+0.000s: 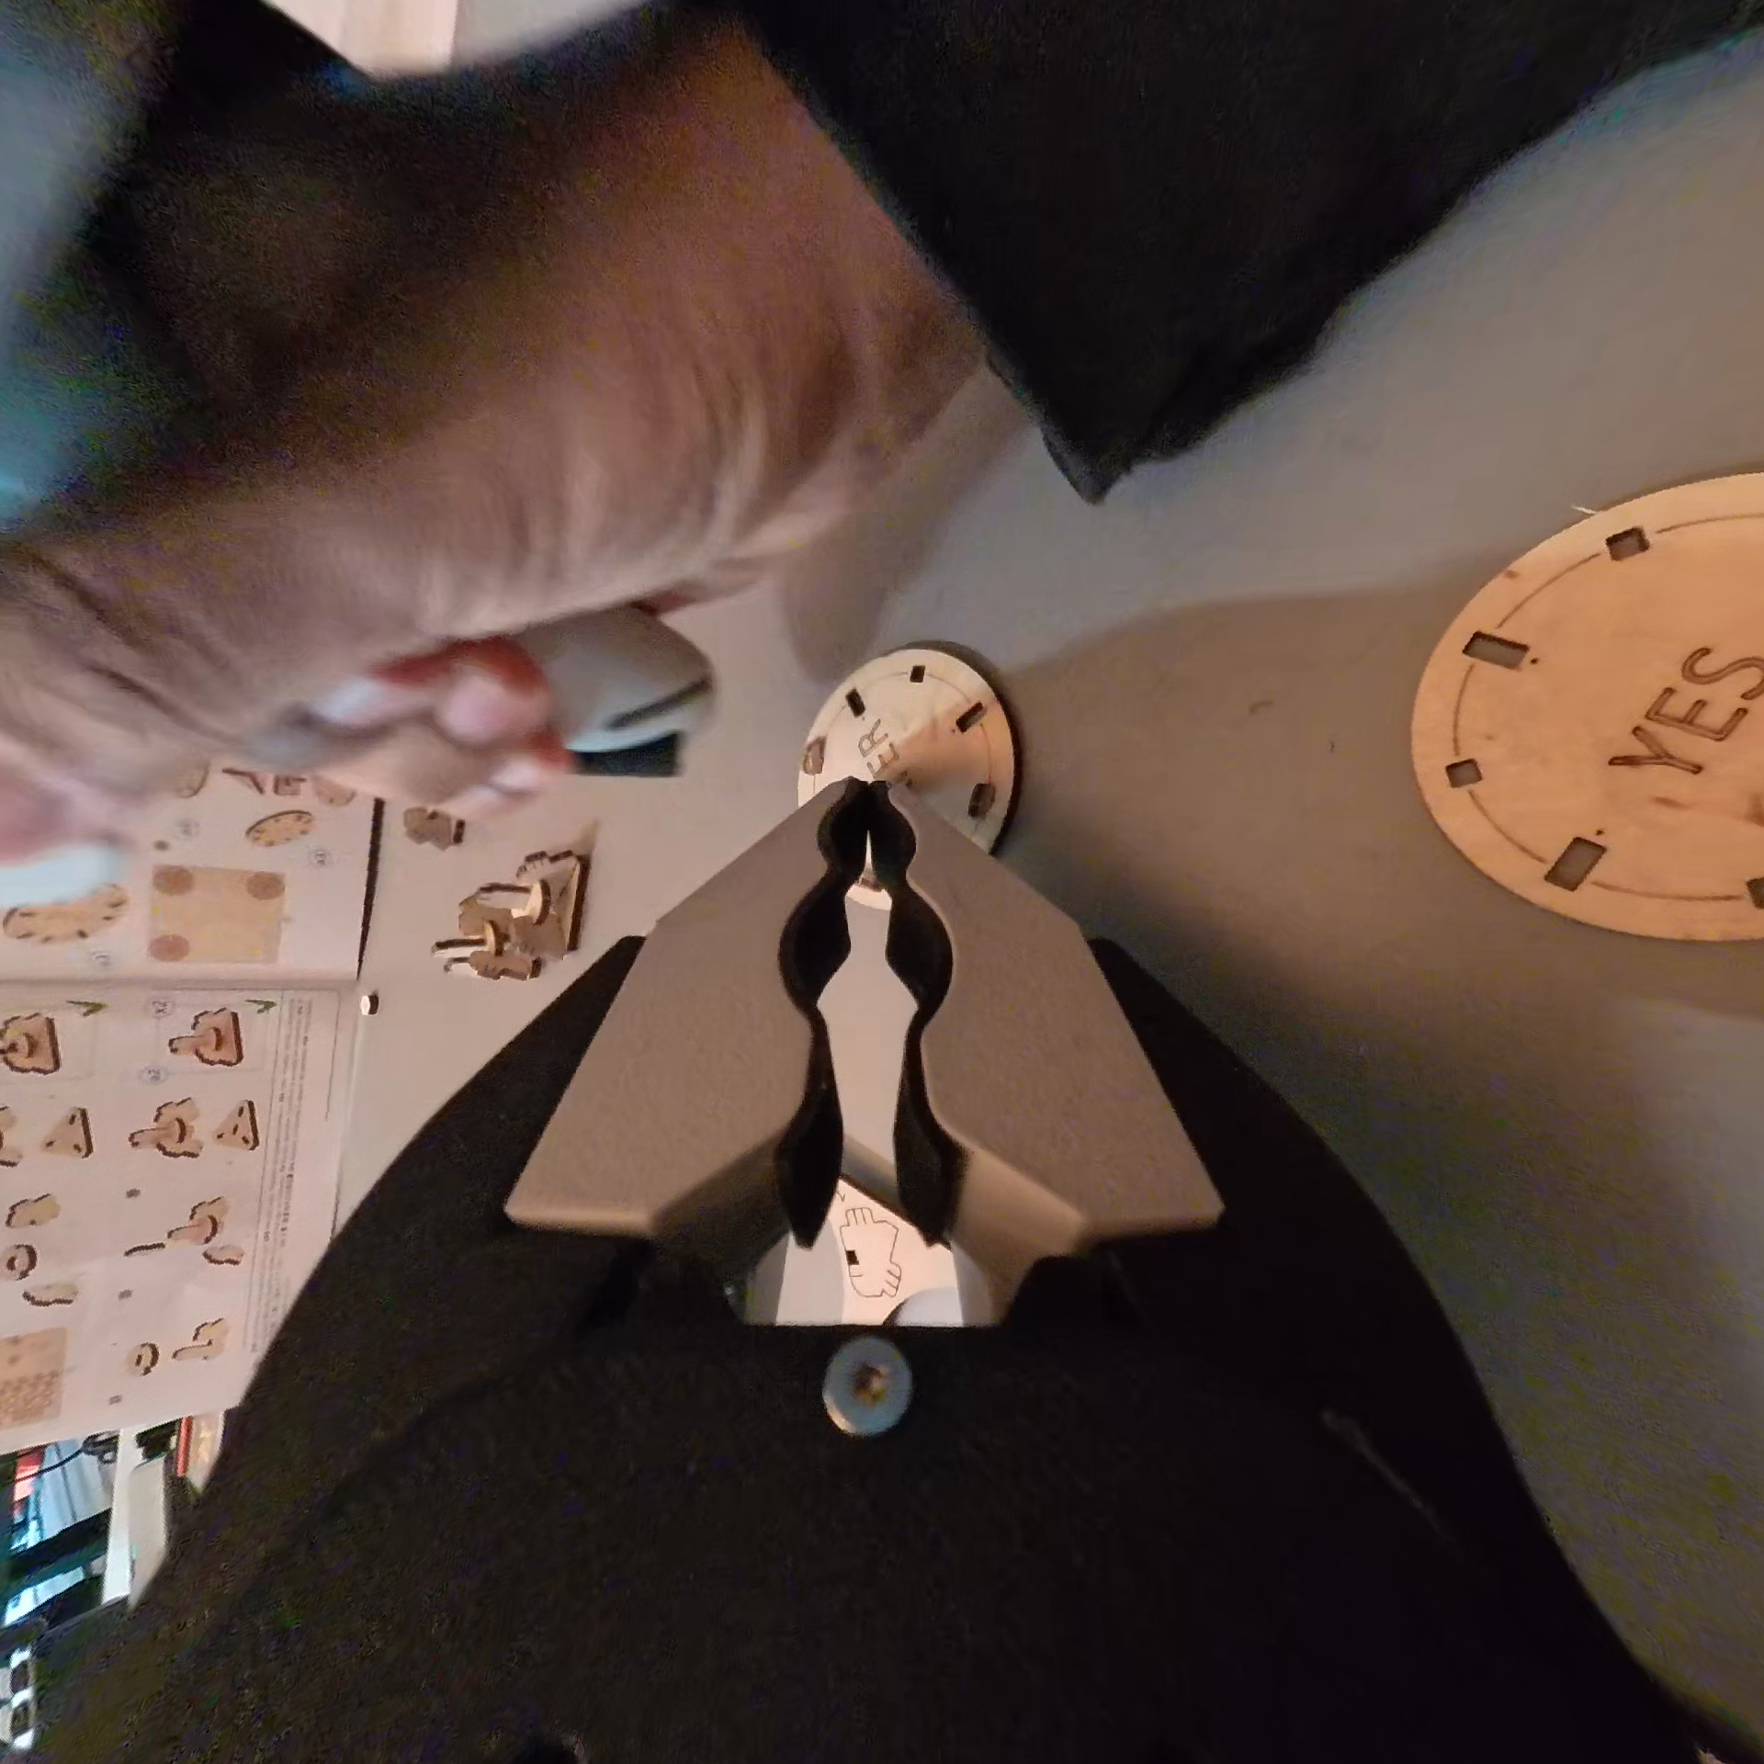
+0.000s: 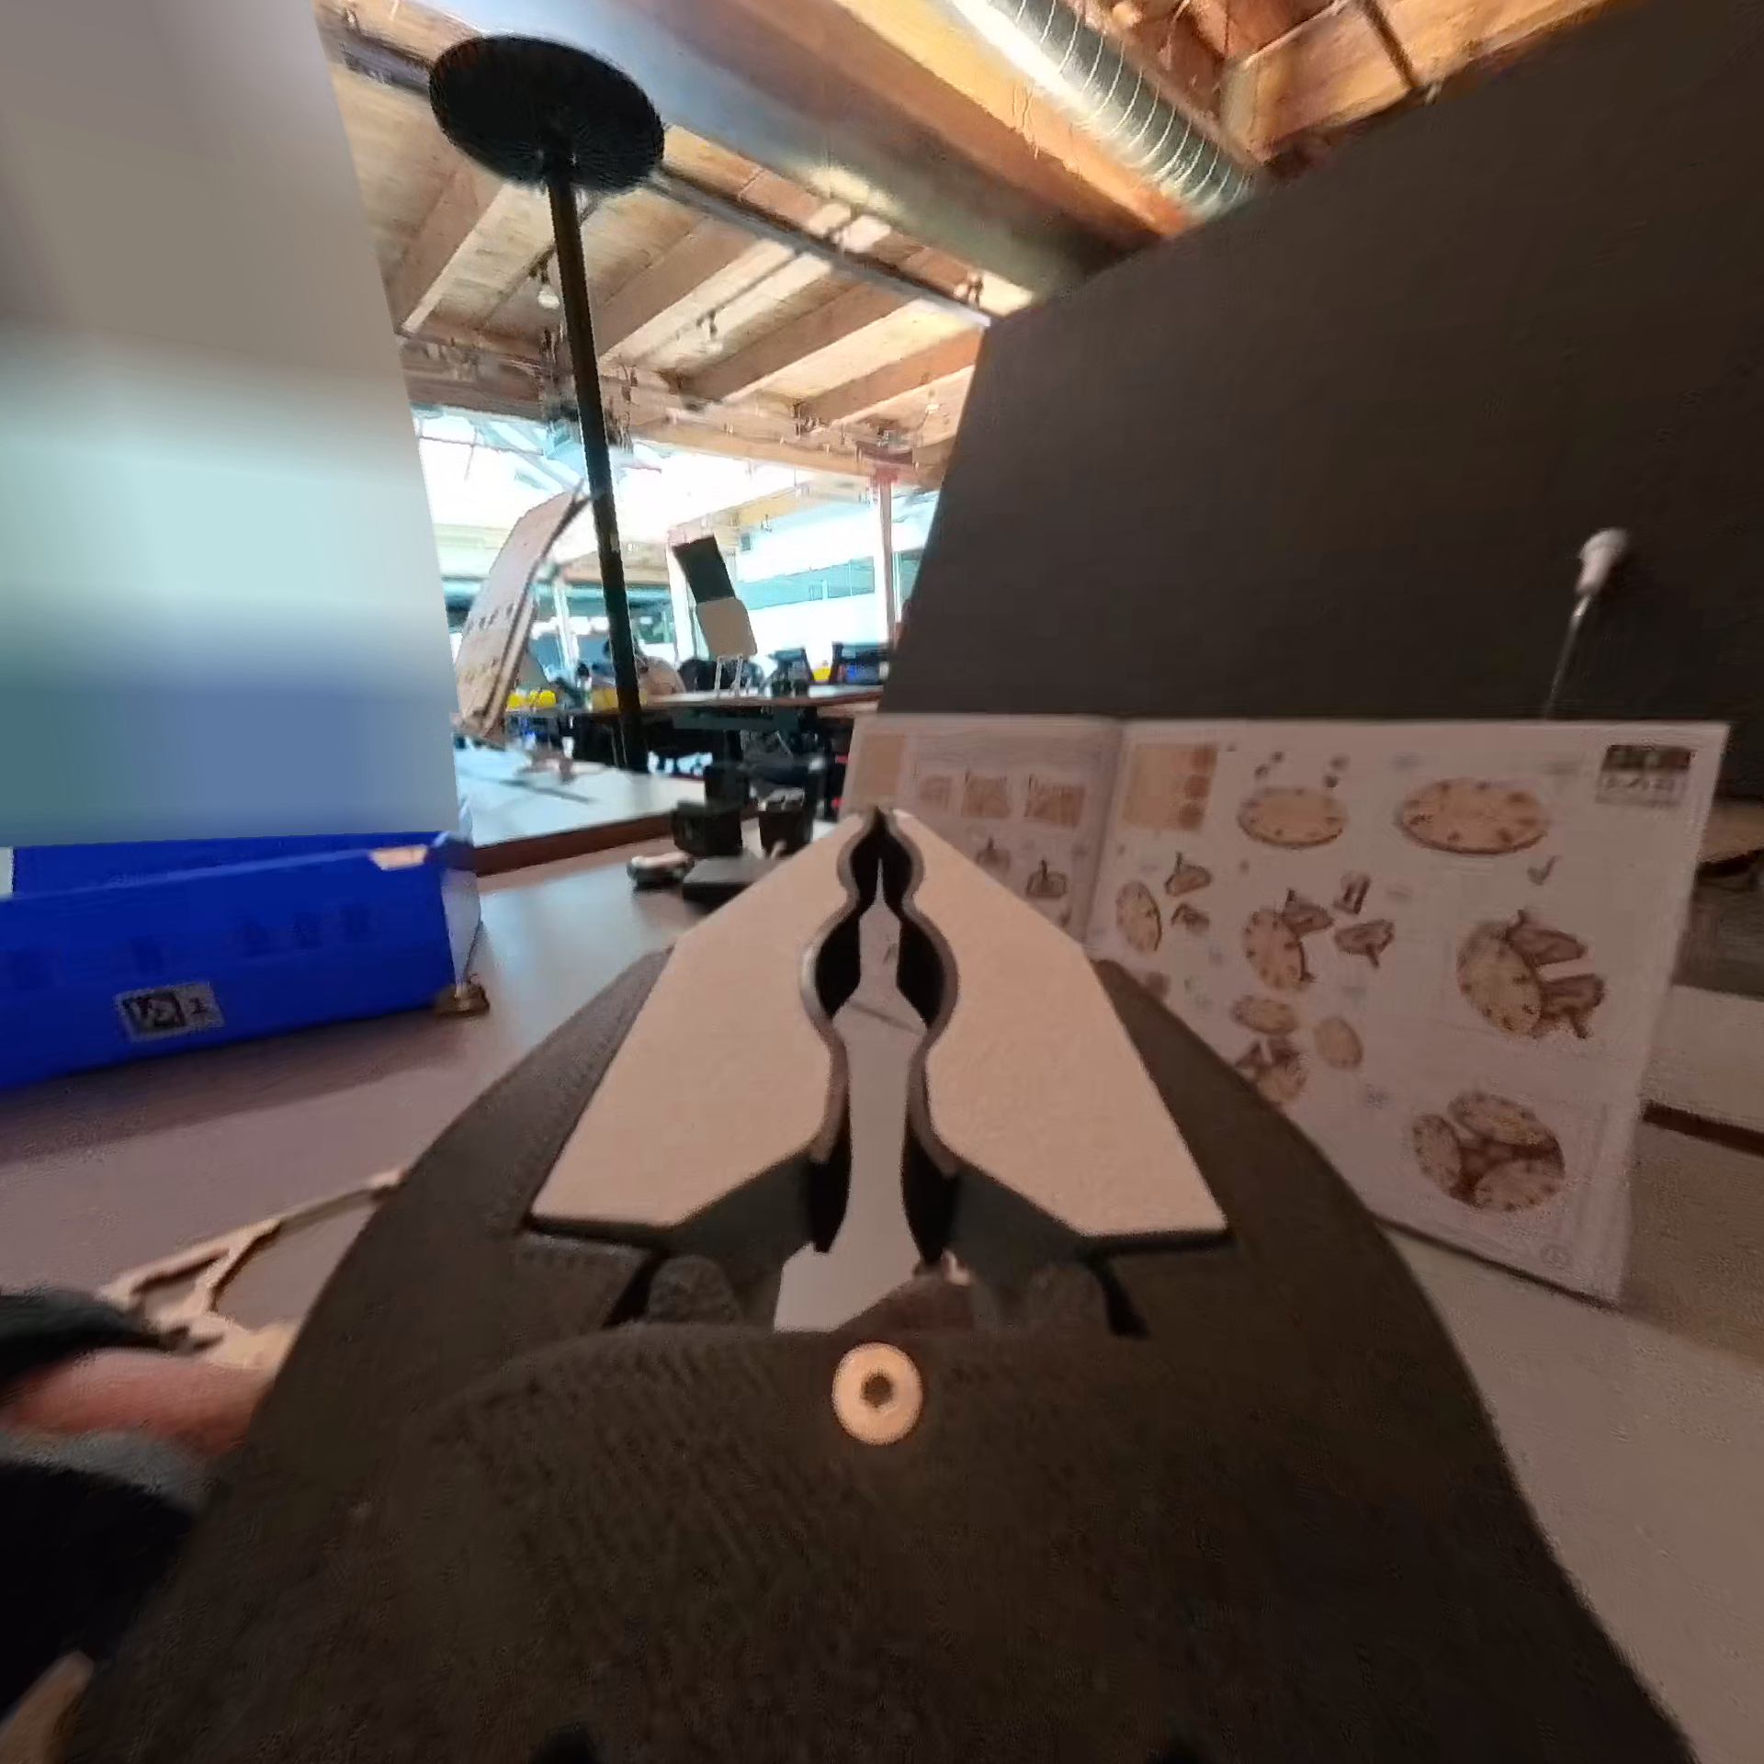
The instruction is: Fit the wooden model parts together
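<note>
Fingertips of the left hand-held gripper point(image 1: 867, 785) meet, nothing between them.

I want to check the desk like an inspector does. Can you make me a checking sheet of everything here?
Surface: grey table.
Job's things: small wooden disc, large wooden disc, small wooden assembly, instruction booklet standing open.
Clutter: blue bin.
Grippers: left hand-held gripper shut, tips over the small disc; right hand-held gripper shut, nothing between its pads.
Cables: thin cable by the dark panel.
Surroundings: black pole, wooden ceiling beams, silver duct.
</note>
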The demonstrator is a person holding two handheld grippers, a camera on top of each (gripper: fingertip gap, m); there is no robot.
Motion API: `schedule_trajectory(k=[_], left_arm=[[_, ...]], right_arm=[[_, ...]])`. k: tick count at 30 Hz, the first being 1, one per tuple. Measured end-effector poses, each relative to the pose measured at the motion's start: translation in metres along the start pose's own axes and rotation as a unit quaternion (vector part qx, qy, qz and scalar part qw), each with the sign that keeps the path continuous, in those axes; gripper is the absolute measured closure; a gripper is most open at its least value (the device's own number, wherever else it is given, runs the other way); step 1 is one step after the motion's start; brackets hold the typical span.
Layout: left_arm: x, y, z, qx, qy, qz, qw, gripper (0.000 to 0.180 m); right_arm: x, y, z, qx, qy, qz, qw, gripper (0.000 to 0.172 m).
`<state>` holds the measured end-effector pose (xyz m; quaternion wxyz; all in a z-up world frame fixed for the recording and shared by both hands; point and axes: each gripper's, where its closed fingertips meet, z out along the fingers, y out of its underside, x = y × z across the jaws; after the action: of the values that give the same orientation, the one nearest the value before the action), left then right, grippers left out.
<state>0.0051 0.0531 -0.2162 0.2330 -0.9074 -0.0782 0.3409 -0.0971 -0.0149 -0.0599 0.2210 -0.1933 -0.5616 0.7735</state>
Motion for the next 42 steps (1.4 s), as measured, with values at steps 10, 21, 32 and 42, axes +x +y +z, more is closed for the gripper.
schedule_trajectory(k=[10,21,32,42], left_arm=[[0.0,0.0,0.0,-0.001,-0.002,0.002,1.0,0.178],[0.0,0.0,0.0,0.003,0.003,-0.004,1.0,0.178],[0.0,0.0,0.0,0.003,0.005,-0.009,1.0,0.179],[0.0,0.0,0.0,0.005,0.011,-0.013,1.0,0.179]], right_arm=[[-0.003,0.016,-0.005,-0.027,-0.003,-0.002,1.0,0.172],[-0.012,0.086,-0.09,-0.354,-0.206,-0.053,0.911,0.158],[-0.022,0.115,-0.138,-0.444,-0.277,-0.056,0.85,0.159],[-0.026,0.119,-0.146,-0.467,-0.303,-0.068,0.828,0.152]])
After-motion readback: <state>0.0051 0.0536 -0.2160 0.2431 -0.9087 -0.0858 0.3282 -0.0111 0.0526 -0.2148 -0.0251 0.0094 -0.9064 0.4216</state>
